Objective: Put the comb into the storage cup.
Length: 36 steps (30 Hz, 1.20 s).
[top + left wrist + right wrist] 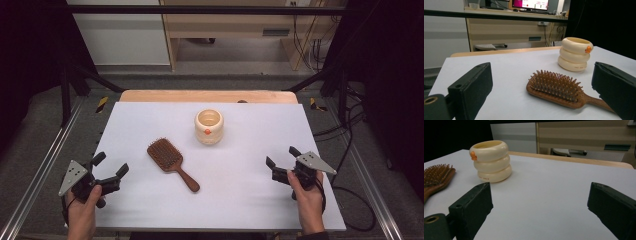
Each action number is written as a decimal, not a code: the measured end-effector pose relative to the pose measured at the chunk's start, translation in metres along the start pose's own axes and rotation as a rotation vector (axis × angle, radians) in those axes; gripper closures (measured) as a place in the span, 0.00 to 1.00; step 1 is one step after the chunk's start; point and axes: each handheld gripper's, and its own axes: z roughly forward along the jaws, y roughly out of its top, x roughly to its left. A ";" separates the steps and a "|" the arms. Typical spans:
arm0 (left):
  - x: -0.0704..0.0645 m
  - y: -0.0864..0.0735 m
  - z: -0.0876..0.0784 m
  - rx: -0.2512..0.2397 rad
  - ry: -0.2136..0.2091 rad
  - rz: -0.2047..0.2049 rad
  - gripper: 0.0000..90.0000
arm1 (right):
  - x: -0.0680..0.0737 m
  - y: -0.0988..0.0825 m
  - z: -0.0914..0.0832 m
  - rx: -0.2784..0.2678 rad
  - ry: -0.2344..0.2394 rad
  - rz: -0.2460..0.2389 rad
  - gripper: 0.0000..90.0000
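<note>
A wooden paddle hairbrush (171, 163) lies bristles up in the middle of the white table, handle toward the front right. Behind it stands a cream ringed cup (208, 126) with an orange spot on its side. My left gripper (110, 165) is open at the table's front left corner, nothing between its jaws; in its own view the hairbrush (556, 88) lies just ahead with the cup (575, 54) beyond. My right gripper (282, 157) is open at the front right, also empty; its view has the cup (491, 161) ahead left and the brush head (436, 178) at the left edge.
The white tabletop (250, 200) has a wooden strip (207, 96) along its far edge. Metal frame rails (45, 165) run along both sides. A desk (230, 27) and cables (350, 125) stand on the floor beyond.
</note>
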 end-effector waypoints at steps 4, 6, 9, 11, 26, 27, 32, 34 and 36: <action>0.001 0.000 -0.001 -0.004 0.007 -0.007 0.04 | 0.001 0.000 0.000 0.007 0.003 0.002 0.06; 0.001 0.000 -0.001 -0.006 0.009 -0.006 0.04 | 0.001 -0.001 0.001 0.011 0.005 0.003 0.06; 0.001 0.000 -0.001 -0.003 0.008 -0.004 0.04 | 0.000 -0.001 0.001 0.014 0.003 0.010 0.06; 0.000 0.000 0.000 -0.003 0.009 -0.003 0.04 | 0.000 -0.001 0.001 0.018 0.003 0.011 0.06; -0.001 0.000 0.001 0.006 0.005 0.006 0.04 | 0.002 -0.001 0.003 0.026 0.002 0.021 0.06; -0.002 0.000 0.001 0.009 0.003 0.008 0.04 | 0.002 -0.001 0.003 0.031 0.003 0.022 0.06; -0.003 0.000 0.002 0.017 0.005 0.010 0.04 | 0.003 -0.001 0.004 0.037 0.002 0.022 0.06; -0.006 0.000 0.004 0.029 0.002 0.016 0.05 | 0.003 -0.001 0.005 0.043 0.000 0.025 0.06; -0.008 0.000 0.005 0.033 0.001 0.018 0.05 | 0.004 -0.001 0.006 0.051 -0.001 0.027 0.06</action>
